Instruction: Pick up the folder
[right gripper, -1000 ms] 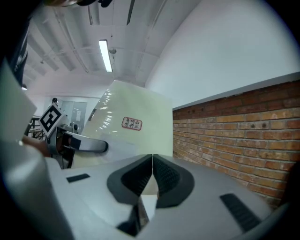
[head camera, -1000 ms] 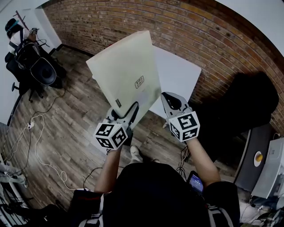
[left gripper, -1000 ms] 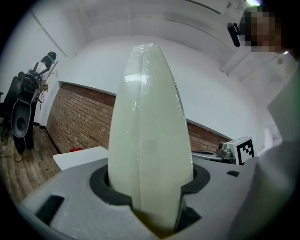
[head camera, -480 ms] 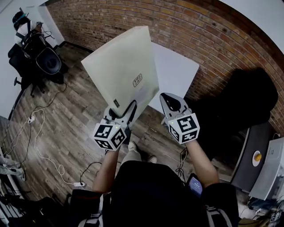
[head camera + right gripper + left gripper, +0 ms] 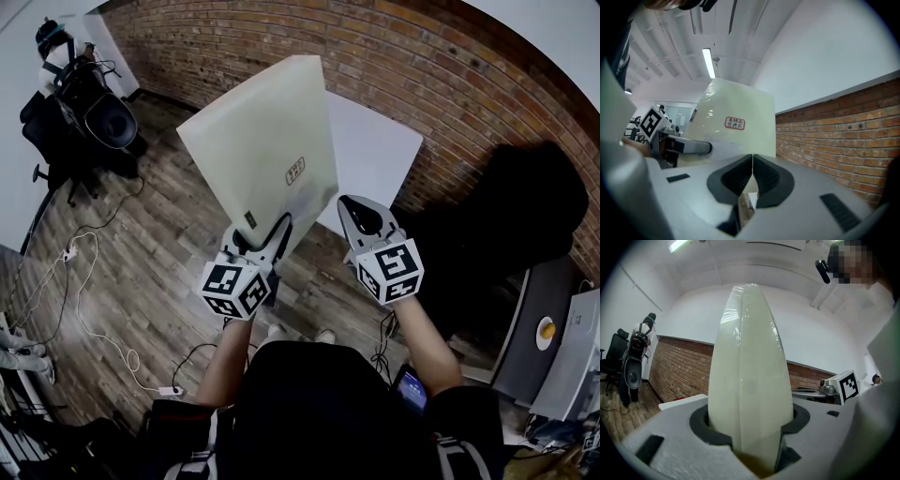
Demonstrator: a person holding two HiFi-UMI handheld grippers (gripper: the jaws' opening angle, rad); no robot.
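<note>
1. The folder (image 5: 262,150) is off the counter (image 5: 375,159) and up in the air. It stands tilted over the wooden floor (image 5: 141,253), left of and nearer than the white counter by the brick wall (image 5: 394,56).
2. The left tongs (image 5: 270,232) are clamped on the folder's near bottom edge. Their jaws stand wide because the folder bulges between them. The left gripper view shows it edge-on, swelling out like a pod above the pads.
3. The right tongs (image 5: 361,217) are pressed together on nothing. They hang just right of the folder and do not touch it.
4. Handling, as a judgement: it looks light, since one grip at the edge carries the whole sheet without sag. The glossy pale surface suggests smooth plastic, so it is likely slippery under the pads.
5. It seems stiff across its face but springy in thickness. The bulge would give under pressure, so a grip there may feel firm and then loosen.
6. Most of the folder reaches far beyond the grip, so it could swing or twist about the left tongs.
7. A steadier hold would probably be on the same bottom edge, lower down and to the right of the small label (image 5: 294,171), with the right tongs taking it there.
</note>
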